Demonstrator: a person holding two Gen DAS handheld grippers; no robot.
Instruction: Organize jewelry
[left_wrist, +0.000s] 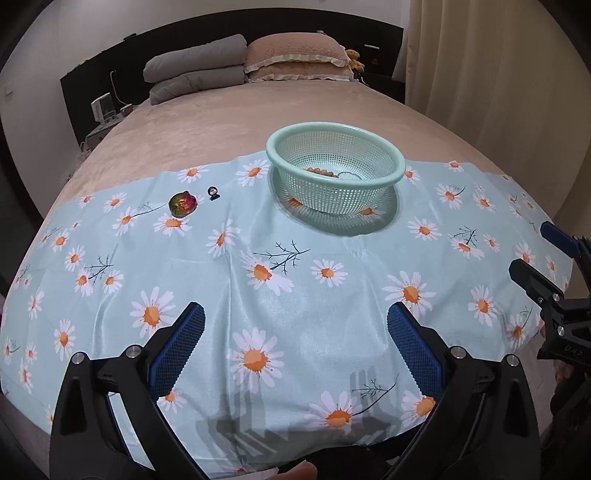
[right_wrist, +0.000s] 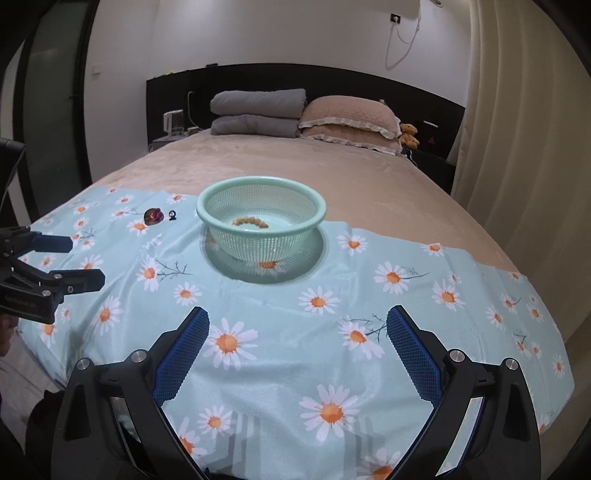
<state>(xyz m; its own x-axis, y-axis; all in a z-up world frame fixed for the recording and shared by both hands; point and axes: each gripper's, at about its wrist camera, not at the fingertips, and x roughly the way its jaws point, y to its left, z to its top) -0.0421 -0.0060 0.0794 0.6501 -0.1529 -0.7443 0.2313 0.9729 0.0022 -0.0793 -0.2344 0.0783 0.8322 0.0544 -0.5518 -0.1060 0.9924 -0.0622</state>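
A mint-green mesh basket (left_wrist: 391, 157) (right_wrist: 207, 218) stands on the daisy-print cloth (left_wrist: 295, 332) (right_wrist: 295, 369). A string of orange-brown beads (left_wrist: 321, 171) (right_wrist: 250, 222) lies inside it. A shiny red-green ornament (left_wrist: 182, 202) (right_wrist: 153, 215) and a small dark round piece (left_wrist: 212, 193) (right_wrist: 172, 215) lie on the cloth to the basket's left. My left gripper (left_wrist: 295, 325) is open and empty, low over the cloth's near part. My right gripper (right_wrist: 297, 325) is open and empty, in front of the basket.
The cloth covers the foot of a beige bed (right_wrist: 332, 173). Grey folded blankets (right_wrist: 258, 110), pink pillows (right_wrist: 351, 118) and a teddy (right_wrist: 409, 133) are at the headboard. A curtain (right_wrist: 517, 147) hangs at the right. The other gripper shows at each view's edge (left_wrist: 546, 266) (right_wrist: 55, 258).
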